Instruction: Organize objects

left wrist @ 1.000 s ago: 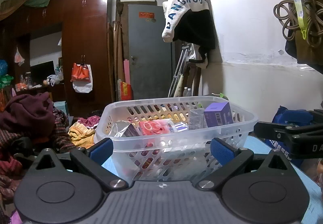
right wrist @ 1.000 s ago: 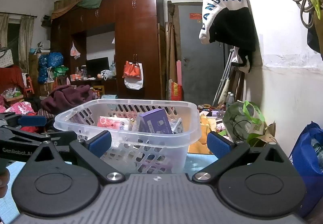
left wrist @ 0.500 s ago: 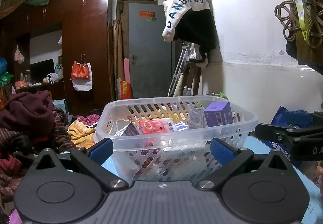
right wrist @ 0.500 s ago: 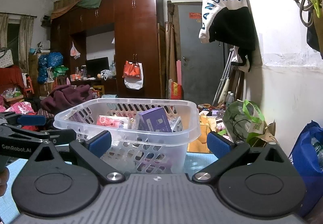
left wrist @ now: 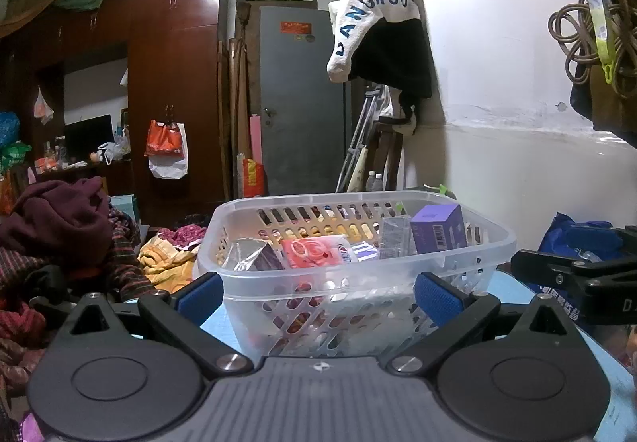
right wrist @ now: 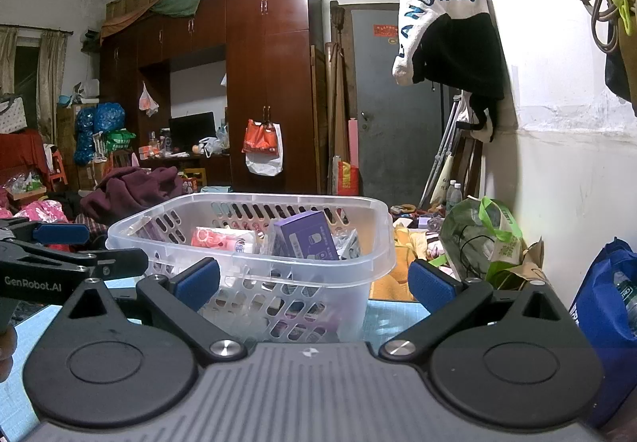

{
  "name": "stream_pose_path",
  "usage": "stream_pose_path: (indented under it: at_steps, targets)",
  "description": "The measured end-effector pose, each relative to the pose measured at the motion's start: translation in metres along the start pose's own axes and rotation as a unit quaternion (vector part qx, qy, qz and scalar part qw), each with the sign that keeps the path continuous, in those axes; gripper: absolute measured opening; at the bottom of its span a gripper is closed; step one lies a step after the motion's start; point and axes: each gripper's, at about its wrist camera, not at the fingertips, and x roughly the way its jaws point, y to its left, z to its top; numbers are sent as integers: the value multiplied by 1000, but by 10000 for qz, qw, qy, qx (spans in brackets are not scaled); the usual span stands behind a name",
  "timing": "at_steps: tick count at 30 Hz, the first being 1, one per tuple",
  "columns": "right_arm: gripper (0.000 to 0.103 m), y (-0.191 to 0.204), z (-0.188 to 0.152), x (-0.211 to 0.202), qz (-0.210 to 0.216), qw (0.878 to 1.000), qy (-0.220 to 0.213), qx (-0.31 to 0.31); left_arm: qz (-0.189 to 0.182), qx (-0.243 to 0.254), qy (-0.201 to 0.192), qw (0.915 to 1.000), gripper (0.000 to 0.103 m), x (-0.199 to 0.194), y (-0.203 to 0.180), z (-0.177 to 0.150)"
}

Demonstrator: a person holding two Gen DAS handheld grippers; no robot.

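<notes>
A clear plastic basket [left wrist: 358,284] stands on a light blue table [left wrist: 223,326], straight ahead of my left gripper [left wrist: 316,294]. It holds a purple box [left wrist: 438,227], a pink packet [left wrist: 310,253], a silvery packet [left wrist: 249,255] and a clear box. The left gripper is open and empty, its pads wide on either side of the basket's near wall. My right gripper [right wrist: 314,280] is open and empty; the basket [right wrist: 258,270] sits ahead and left of it, with the purple box [right wrist: 308,239] inside.
The right gripper's arm [left wrist: 577,274] reaches in from the right of the left wrist view; the left gripper's arm [right wrist: 59,266] shows at the left of the right wrist view. Piled clothes [left wrist: 59,227] lie left. A blue bag [right wrist: 609,306] and green bag [right wrist: 481,239] stand by the white wall.
Both views have barely shifted; the basket sits slightly lower in the left wrist view. Both grippers stay open and empty.
</notes>
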Motion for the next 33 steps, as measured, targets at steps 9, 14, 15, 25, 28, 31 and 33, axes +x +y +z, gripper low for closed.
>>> stream_pose_path:
  at_steps: [9,14,15,25,28,31,33]
  targets:
    - [103,-1,0,0,-2,10000,2,4,-3,8,11,10000,103,1,-1,0]
    - [103,-2,-3,1,-2,10000,-3,18,-10,3,34,10000,103,2,-2,-1]
    - [103,-2,-3,1,-6,10000,-2,13,-16,0,43,10000,103,2,-2,-1]
    - [103,-3,-3,1,-3,10000,-2,15,-27,6,43,10000,103,3,-2,-1]
    - [103,-3,-3,1,-4,10000,2,10,-38,1,-8,10000,103,2,-3,0]
    - [103,-3,-4,1,-7,10000,27,5,-30,32,-56,10000,103,0,-5,0]
    - [103,-4,-5,1,-6,10000,21,1,-17,15,-62,10000,103,1,-6,1]
